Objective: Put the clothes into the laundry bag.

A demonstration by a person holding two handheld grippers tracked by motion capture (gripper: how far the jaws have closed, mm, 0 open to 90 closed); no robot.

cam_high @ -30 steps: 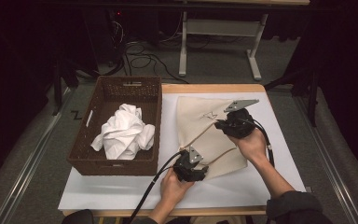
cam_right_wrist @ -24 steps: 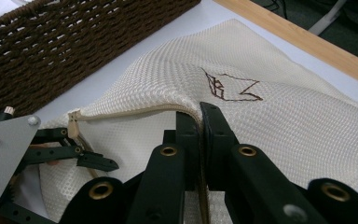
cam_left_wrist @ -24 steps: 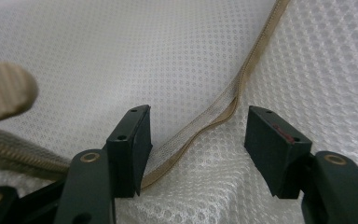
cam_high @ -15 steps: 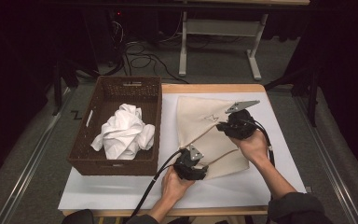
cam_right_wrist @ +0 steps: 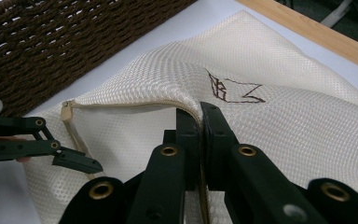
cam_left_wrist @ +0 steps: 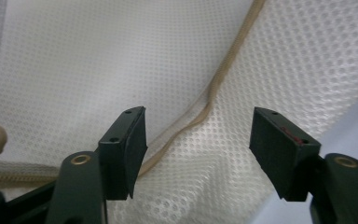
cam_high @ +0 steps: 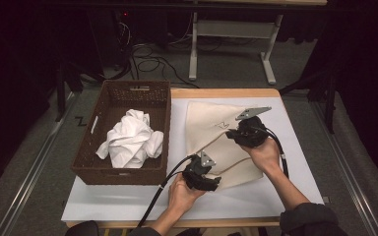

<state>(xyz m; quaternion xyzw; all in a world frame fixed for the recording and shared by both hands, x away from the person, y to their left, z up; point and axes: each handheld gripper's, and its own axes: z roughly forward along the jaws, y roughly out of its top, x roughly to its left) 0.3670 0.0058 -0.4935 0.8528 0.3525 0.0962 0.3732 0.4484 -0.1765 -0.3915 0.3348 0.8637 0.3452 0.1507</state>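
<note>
A cream mesh bag [cam_high: 211,128] with a tan zipper [cam_left_wrist: 216,79] lies flat on the white table cover. My right gripper [cam_high: 230,132] is shut on the bag's zipper edge [cam_right_wrist: 186,106], just below a brown stitched mark [cam_right_wrist: 235,91], and lifts it into a small ridge. My left gripper [cam_high: 214,181] is at the bag's near corner. Its jaws have just been opening and now stand apart [cam_left_wrist: 198,149] over the mesh. The zipper seam runs between them, and the pads [cam_left_wrist: 135,144] do not press on it. The right gripper view also shows the left gripper [cam_right_wrist: 74,161] beside the zipper's end.
A brown wicker basket [cam_high: 128,174] stands left of the bag and holds a crumpled white cloth [cam_high: 130,140]. Its woven wall [cam_right_wrist: 51,42] is close behind the bag. The wooden table edge [cam_high: 226,92] runs along the far side.
Both hands keep their places on the bag. At this distance the high view shows no clear shift of the bag or either gripper.
</note>
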